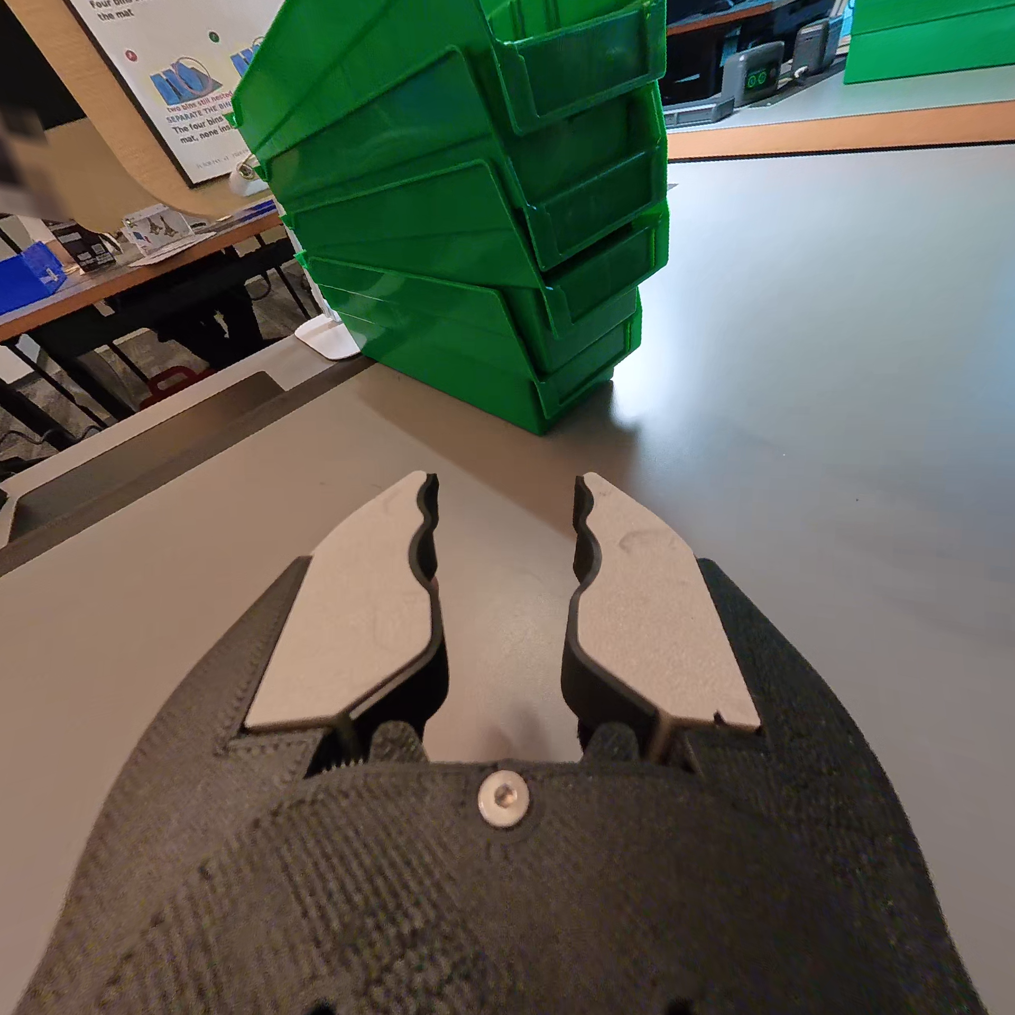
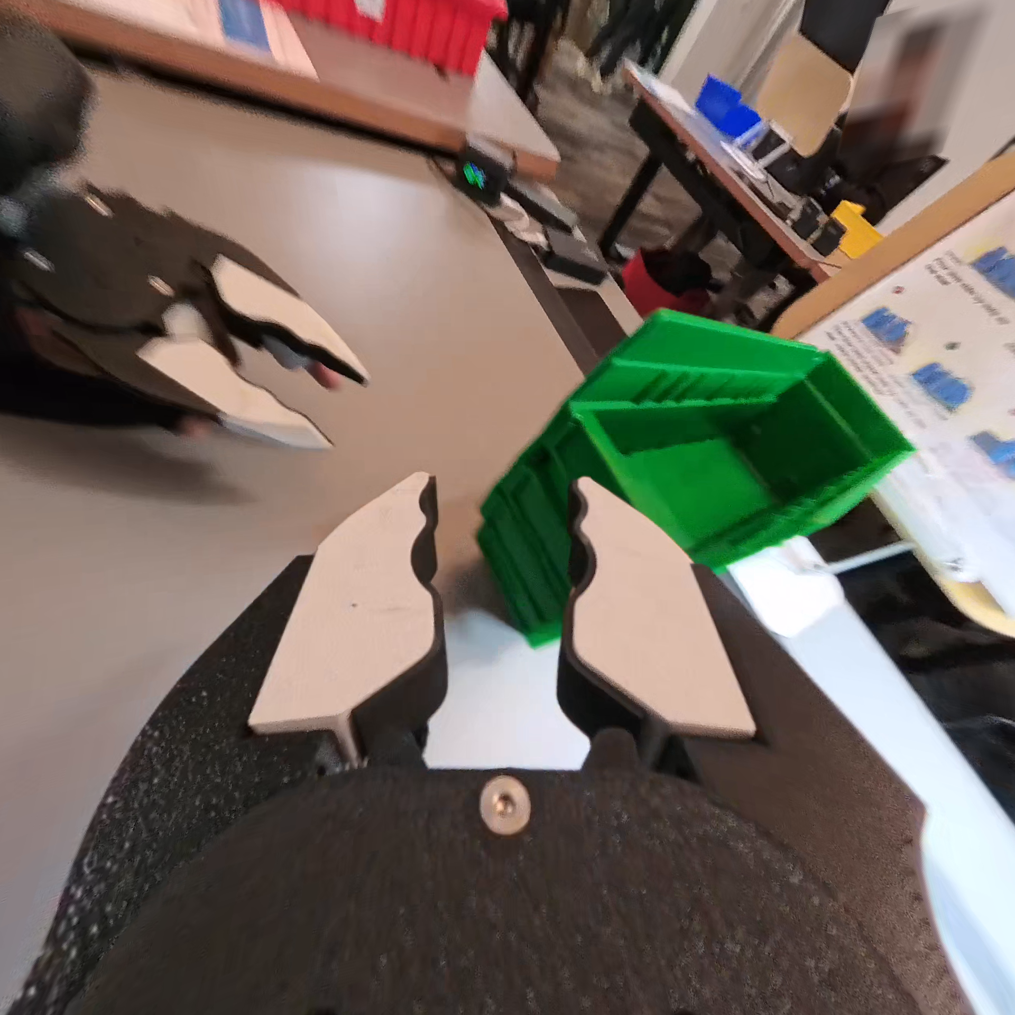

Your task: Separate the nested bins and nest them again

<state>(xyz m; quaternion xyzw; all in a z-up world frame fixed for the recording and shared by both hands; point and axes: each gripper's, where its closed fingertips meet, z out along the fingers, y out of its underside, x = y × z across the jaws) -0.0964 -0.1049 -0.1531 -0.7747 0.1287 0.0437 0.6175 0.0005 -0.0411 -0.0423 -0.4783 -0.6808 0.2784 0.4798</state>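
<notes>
- We see the left claw point(image 1: 505, 486) held low over the grey table point(image 1: 824, 384), its fingers apart with nothing between them, aimed at the stack of green bins point(image 1: 467, 230) just ahead
- The right claw point(image 2: 502, 489) is raised higher and tilted down toward the stack, its fingers likewise apart and empty; the picture is blurred
- The bins sit nested on the table near its far edge, four by our count in the left wrist view, each leaning a little so the stack tips to one side
- Only the right wrist view looks into the open top bin point(image 2: 714, 467), which is empty, and it also shows the left claw from the side, spread above the table well apart from the stack
- Only the left wrist view shows the bins' label-slot fronts and the poster point(image 1: 181, 99) standing behind the stack
- Blue bins point(image 2: 725, 107) lie on another table in the background
</notes>
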